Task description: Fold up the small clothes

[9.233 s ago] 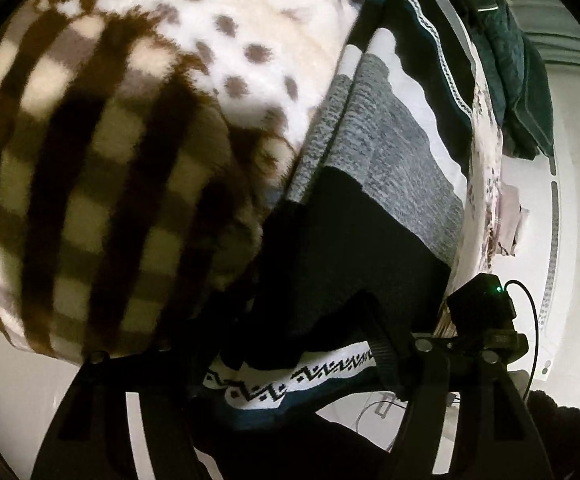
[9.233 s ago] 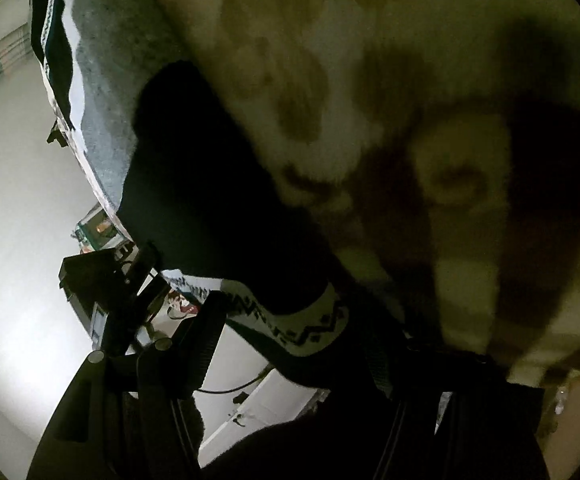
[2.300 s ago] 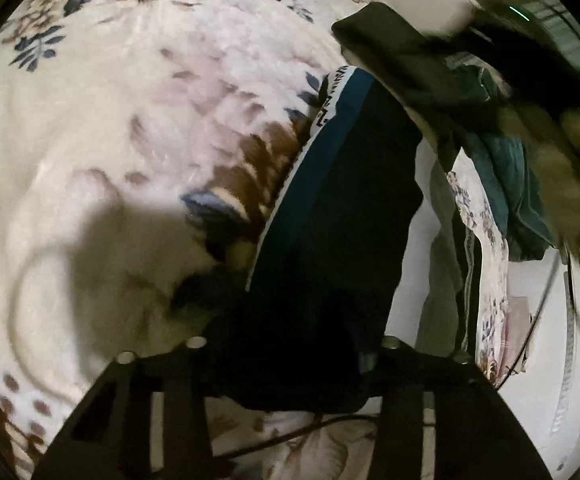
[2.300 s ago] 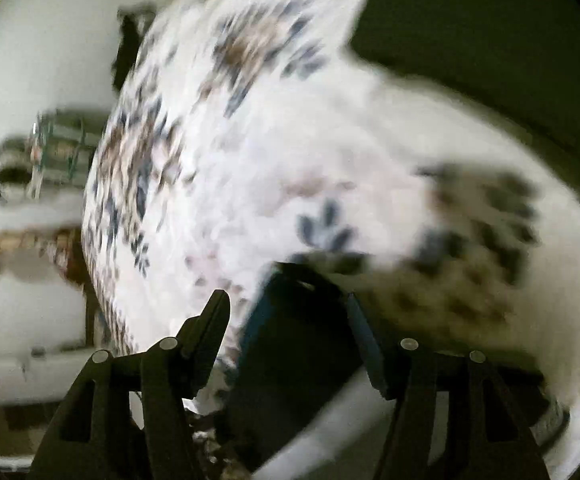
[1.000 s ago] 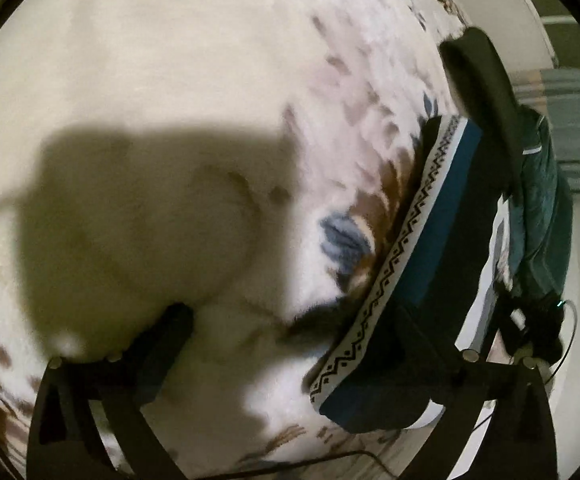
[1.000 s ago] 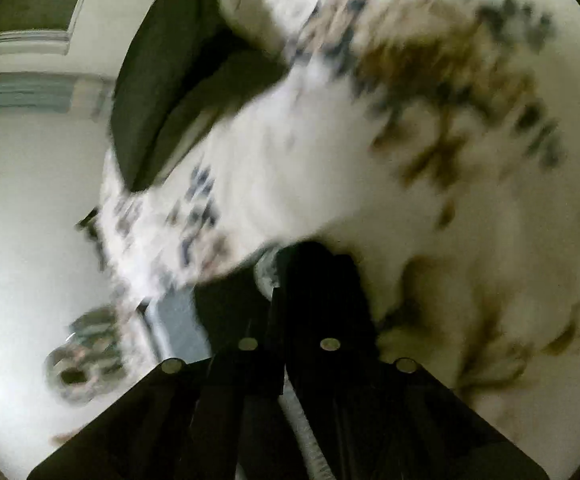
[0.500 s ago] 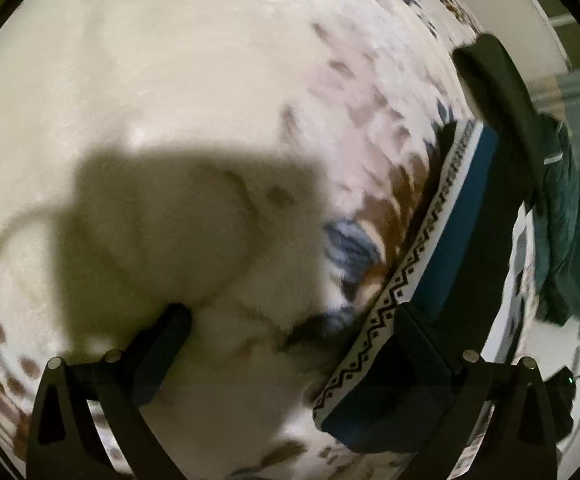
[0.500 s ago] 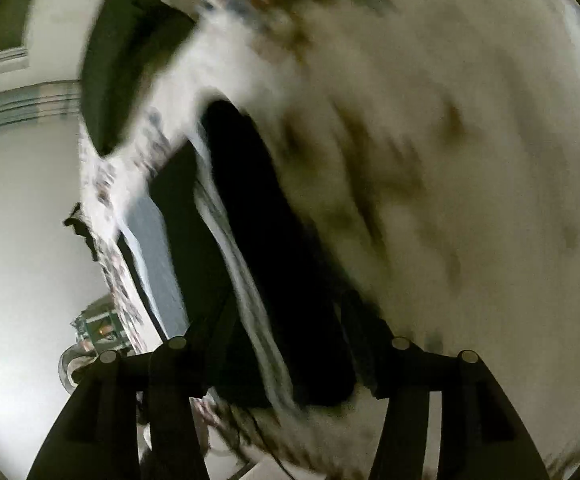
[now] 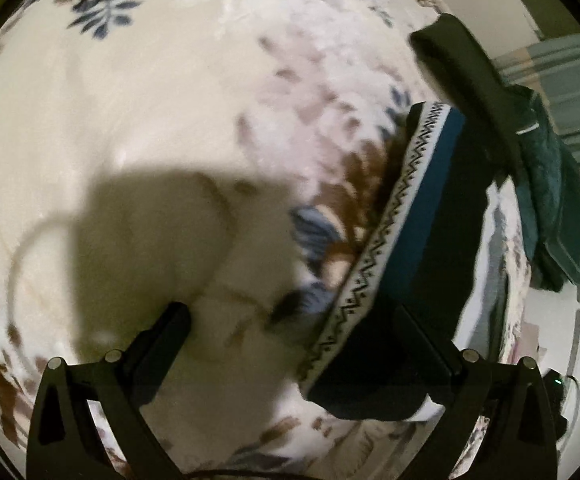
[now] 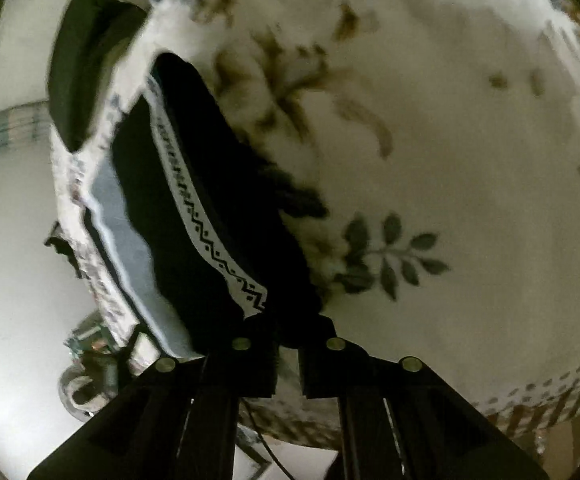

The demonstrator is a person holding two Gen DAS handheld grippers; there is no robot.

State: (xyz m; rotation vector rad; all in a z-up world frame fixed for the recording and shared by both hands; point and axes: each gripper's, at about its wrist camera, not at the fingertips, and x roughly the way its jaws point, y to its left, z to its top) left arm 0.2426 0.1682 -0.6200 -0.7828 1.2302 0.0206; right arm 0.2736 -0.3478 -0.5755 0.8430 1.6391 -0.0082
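A dark sweater (image 9: 441, 216) with a white zigzag band, a teal stripe and grey panels lies folded on a cream floral blanket (image 9: 170, 100). My left gripper (image 9: 293, 320) is open and empty, its right finger over the sweater's near corner. In the right wrist view the sweater (image 10: 218, 200) runs up from my right gripper (image 10: 288, 328), whose jaws are nearly closed on the sweater's near dark edge.
A dark folded garment (image 9: 465, 64) and a teal garment (image 9: 549, 184) lie beyond the sweater near the bed's far edge. The dark garment also shows in the right wrist view (image 10: 86, 60). A cable's shadow crosses the blanket at left.
My right gripper has closed from open onto the sweater's edge and steadied. The left gripper stays open, shifted slightly back from the sweater corner.
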